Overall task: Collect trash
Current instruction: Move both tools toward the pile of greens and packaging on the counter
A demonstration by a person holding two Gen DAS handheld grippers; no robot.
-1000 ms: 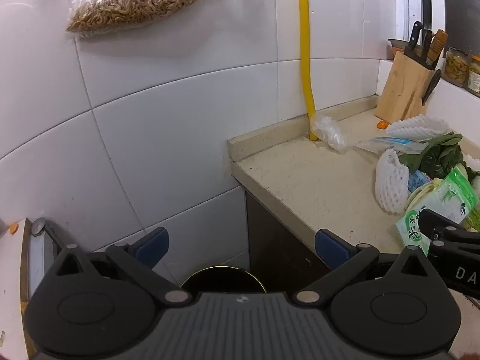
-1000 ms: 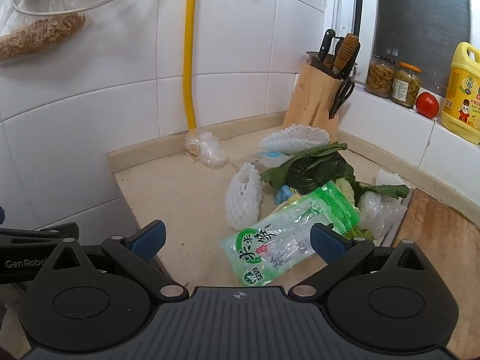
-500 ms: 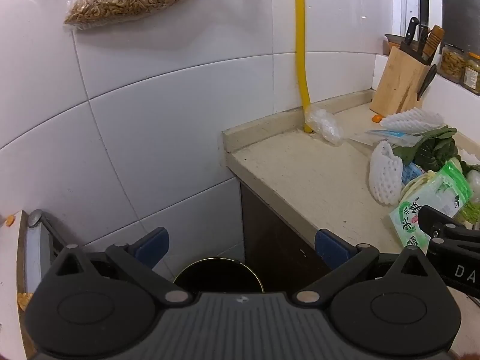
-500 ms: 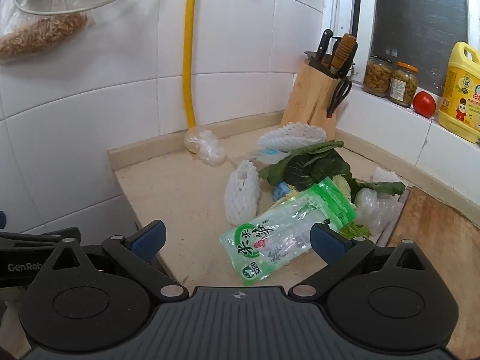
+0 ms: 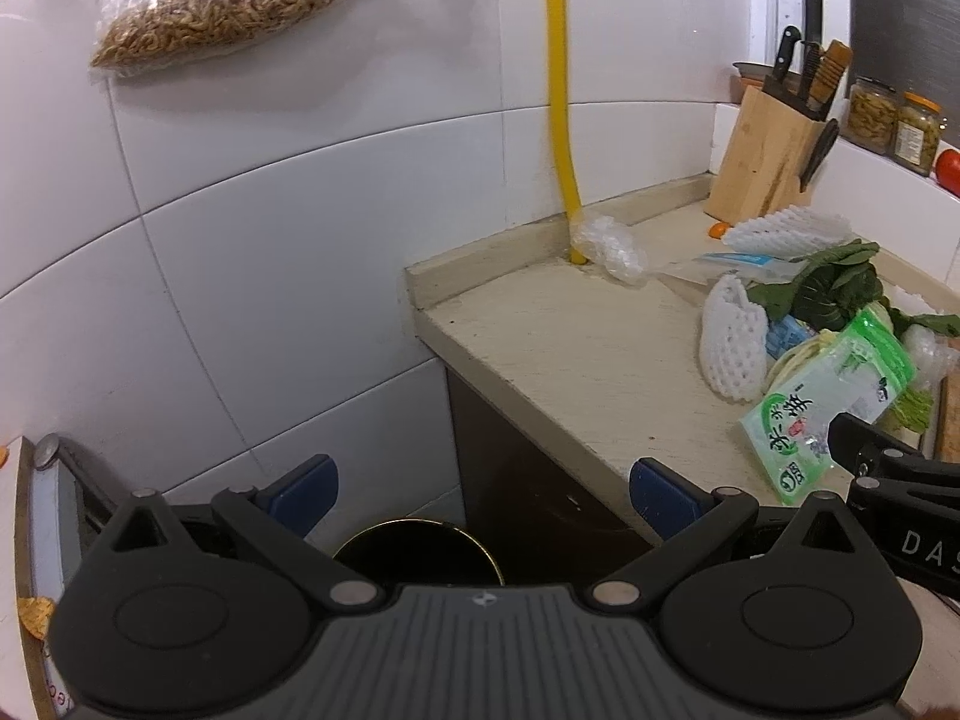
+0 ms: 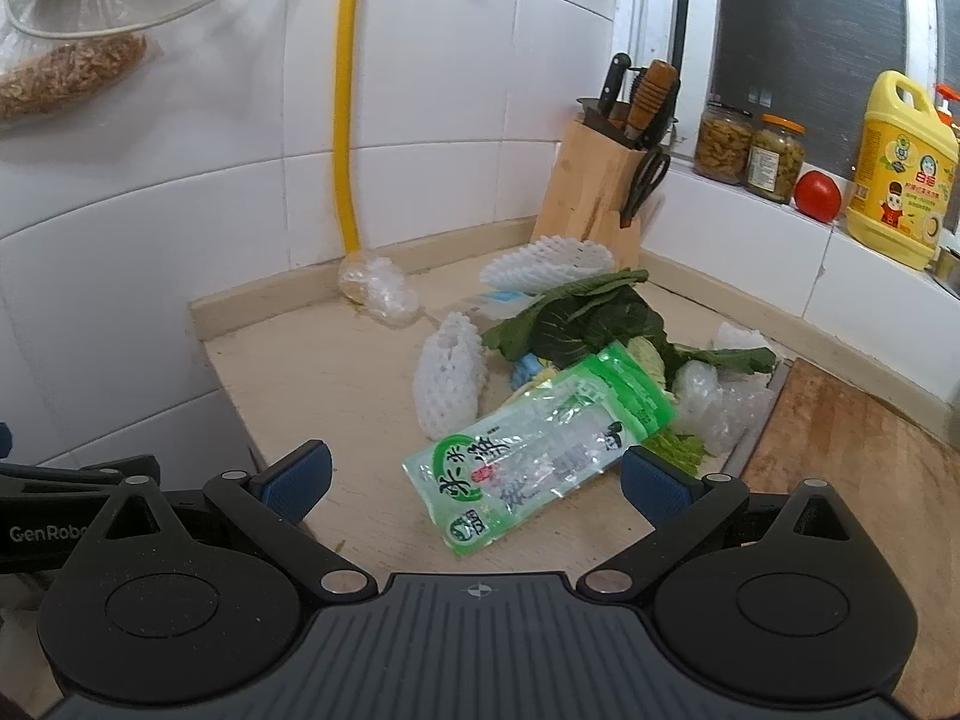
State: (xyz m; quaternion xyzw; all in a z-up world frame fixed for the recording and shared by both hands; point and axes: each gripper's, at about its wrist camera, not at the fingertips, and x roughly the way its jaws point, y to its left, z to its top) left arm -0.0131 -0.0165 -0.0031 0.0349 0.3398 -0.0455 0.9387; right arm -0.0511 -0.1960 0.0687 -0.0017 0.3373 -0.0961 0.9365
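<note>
Green-printed plastic bag (image 6: 540,450) lies flat on the countertop (image 6: 336,372), nearest item of the trash pile. Landmark for all positions: this bag.

Status (judged): collection looks not started. Nothing is held; no item visibly in the bin (image 5: 414,546), whose inside is too dark to check.

- White foam net (image 6: 450,384): touching bag's far-left edge.
- Second foam net (image 6: 546,261): well behind bag, near the knife block (image 6: 594,186).
- Leafy veg scraps (image 6: 588,318): just behind bag, partly under it.
- Crumpled clear wrap (image 6: 720,402): right of bag.
- Bin: on floor, left of & below bag, off the counter end.

Pose:
- Right gripper (image 6: 474,480): fingers spread wide, empty, hovering just short of bag, aimed at its near end.
- Left gripper (image 5: 480,486): fingers spread wide, empty, held over bin, well left of bag.
</note>
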